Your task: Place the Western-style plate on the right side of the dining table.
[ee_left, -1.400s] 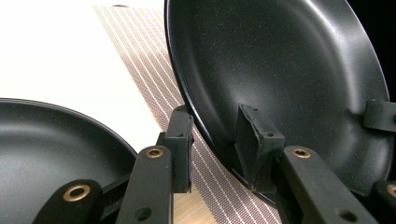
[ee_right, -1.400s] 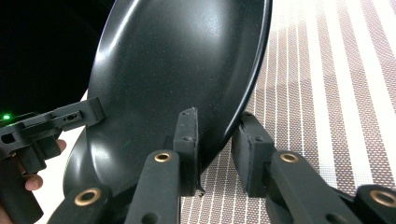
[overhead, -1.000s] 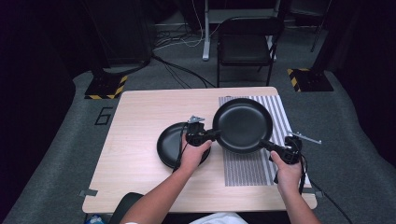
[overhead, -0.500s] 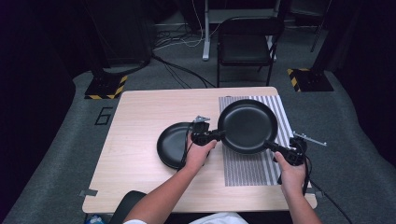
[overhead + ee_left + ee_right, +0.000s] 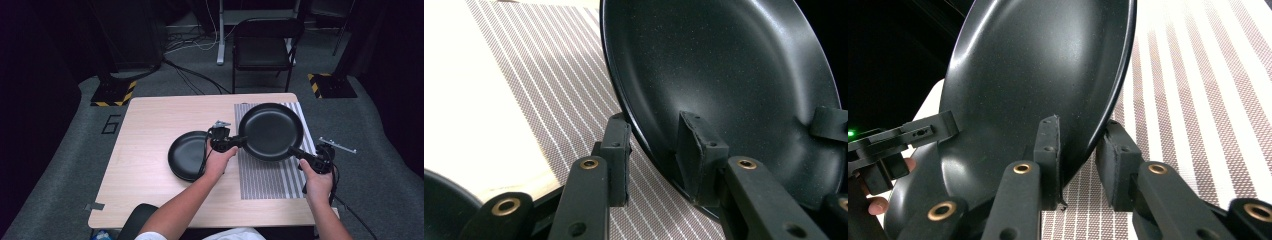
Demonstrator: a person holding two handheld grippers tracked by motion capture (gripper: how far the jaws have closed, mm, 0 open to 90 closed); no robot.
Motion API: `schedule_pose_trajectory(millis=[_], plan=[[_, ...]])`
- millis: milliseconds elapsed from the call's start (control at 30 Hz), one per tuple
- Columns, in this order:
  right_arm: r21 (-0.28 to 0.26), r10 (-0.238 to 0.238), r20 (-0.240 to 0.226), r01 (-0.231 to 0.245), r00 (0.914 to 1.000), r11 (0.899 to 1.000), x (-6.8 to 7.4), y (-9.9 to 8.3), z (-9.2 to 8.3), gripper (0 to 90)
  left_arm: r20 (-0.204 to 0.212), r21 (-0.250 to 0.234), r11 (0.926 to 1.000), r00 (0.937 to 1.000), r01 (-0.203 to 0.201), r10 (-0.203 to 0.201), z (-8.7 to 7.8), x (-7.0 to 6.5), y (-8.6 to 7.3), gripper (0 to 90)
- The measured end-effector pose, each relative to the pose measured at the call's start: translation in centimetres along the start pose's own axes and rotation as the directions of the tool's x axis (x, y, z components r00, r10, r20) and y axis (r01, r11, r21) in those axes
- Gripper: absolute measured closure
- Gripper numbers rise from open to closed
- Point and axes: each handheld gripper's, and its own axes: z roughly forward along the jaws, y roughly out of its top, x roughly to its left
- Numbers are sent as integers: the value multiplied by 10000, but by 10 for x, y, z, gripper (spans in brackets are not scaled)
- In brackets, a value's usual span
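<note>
A large black plate hangs over the striped mat, held at two sides of its rim. My left gripper is shut on its left rim; in the left gripper view the jaws straddle the edge of the plate, one pad inside the dish and one beneath. My right gripper is shut on the near right rim; the right gripper view shows its pads pinching the plate. A smaller black plate lies on the wooden table, just left of my left hand.
The striped mat covers the table's right part. A black chair stands beyond the far edge, with cables on the floor behind. Dark stands with yellow-black feet flank the table. Bare wood stretches left of the smaller plate.
Both grippers have carried the large plate a little to the right, further over the striped mat. The smaller plate has stayed put.
</note>
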Motion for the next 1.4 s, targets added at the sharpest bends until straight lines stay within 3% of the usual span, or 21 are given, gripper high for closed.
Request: schedule_pose_trajectory(millis=[433, 733, 900, 1400], plan=[[187, 243, 66, -244, 9997, 9995, -19, 7, 10, 724, -17, 357, 9993, 10000, 95, -95, 22, 4, 4, 666], [326, 409, 227, -417, 9989, 9986, -33, 5, 21, 725, -62, 635, 9972, 9992, 387, -384, 39, 11, -4, 666], [427, 495, 336, -509, 9982, 9978, -37, 1, 25, 725, -104, 714, 9956, 9981, 614, -608, 44, 13, -10, 666], [767, 893, 319, -915, 9955, 9928, -50, -6, 34, 725, -281, 1139, 9912, 9976, 668, -640, 54, 17, -16, 665]])
